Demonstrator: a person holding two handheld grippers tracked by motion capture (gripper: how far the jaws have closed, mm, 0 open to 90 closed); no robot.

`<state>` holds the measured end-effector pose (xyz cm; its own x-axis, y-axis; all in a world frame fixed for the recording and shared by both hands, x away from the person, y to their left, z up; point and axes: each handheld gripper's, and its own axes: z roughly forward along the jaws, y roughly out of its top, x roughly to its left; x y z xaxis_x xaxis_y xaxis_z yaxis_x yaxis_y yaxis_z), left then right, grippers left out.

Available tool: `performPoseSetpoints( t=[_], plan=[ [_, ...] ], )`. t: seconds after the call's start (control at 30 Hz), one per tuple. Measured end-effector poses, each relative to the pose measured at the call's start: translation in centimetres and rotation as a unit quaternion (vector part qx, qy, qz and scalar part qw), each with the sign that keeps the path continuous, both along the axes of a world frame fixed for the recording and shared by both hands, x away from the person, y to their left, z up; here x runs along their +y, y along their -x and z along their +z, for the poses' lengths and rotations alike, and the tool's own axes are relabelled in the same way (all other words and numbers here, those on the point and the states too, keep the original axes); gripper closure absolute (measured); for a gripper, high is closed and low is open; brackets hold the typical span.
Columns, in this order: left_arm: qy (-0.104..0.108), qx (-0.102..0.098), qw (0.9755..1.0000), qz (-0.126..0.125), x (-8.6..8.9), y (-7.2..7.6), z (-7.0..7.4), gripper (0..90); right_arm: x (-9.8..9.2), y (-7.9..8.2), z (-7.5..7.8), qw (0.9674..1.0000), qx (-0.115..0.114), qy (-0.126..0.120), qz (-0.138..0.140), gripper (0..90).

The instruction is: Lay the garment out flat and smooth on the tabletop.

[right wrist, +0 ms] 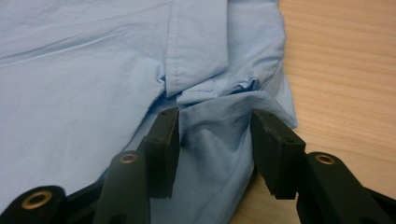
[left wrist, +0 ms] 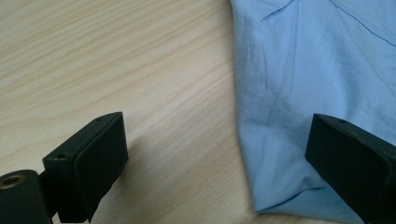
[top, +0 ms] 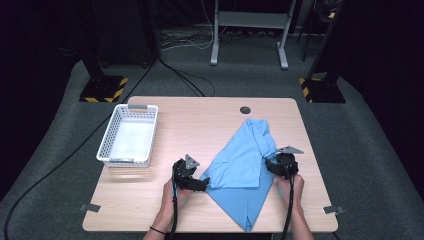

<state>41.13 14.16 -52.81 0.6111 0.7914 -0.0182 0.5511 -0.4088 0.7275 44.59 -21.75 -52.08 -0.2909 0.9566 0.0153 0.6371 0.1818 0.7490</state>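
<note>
A light-blue shirt point(top: 245, 167) lies partly folded on the right half of the wooden counter point(top: 200, 120), its lowest corner almost at the near edge at 6 o'clock. Bare wood stretches between the shirt and the white plastic basket point(top: 128, 136), which sits close to the counter's left edge at 9 o'clock. The left hand-held gripper point(top: 199, 183) rests at the shirt's left corner with its jaws wide apart, one over wood, one over cloth, gripping nothing. The right hand-held gripper point(top: 274, 162) stands at the shirt's right edge, at 3 o'clock, jaws partly apart with a puckered fold of cloth between them; whether the pads press it is hard to tell. The shirt's underside and collar stay hidden among the folds.
</note>
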Motion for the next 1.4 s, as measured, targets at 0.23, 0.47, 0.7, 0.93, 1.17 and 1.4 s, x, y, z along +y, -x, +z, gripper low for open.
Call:
performPoseSetpoints(
  t=[0.23,0.47,0.7,0.93,1.17,1.4],
  plan=[
    [-0.002,-0.011,0.9999,0.004,0.5,0.2,0.1,5.3,0.5,0.7,-0.2,0.9999,-0.010,-0.001,0.007,51.7],
    [0.017,-0.035,0.9992,-0.011,-0.9,2.0,1.7,4.6,0.4,0.7,-0.3,0.9999,-0.012,-0.003,0.005,49.9],
    [0.007,-0.051,0.9975,-0.050,-3.5,3.5,2.5,4.6,1.1,1.3,-0.3,0.9996,-0.021,0.007,0.015,55.7],
    [-0.004,-0.050,0.9928,-0.108,-7.2,4.3,2.6,4.4,1.7,1.6,-0.3,0.9992,-0.027,0.017,0.023,55.6],
    [-0.022,-0.042,0.9863,-0.158,-11.6,4.3,2.1,4.0,1.8,1.8,-0.4,0.9989,-0.031,0.019,0.028,55.7],
    [-0.043,-0.033,0.9831,-0.174,-14.0,3.4,1.3,12.9,1.9,2.0,-0.4,0.9988,-0.032,0.020,0.032,55.5]
  ],
)
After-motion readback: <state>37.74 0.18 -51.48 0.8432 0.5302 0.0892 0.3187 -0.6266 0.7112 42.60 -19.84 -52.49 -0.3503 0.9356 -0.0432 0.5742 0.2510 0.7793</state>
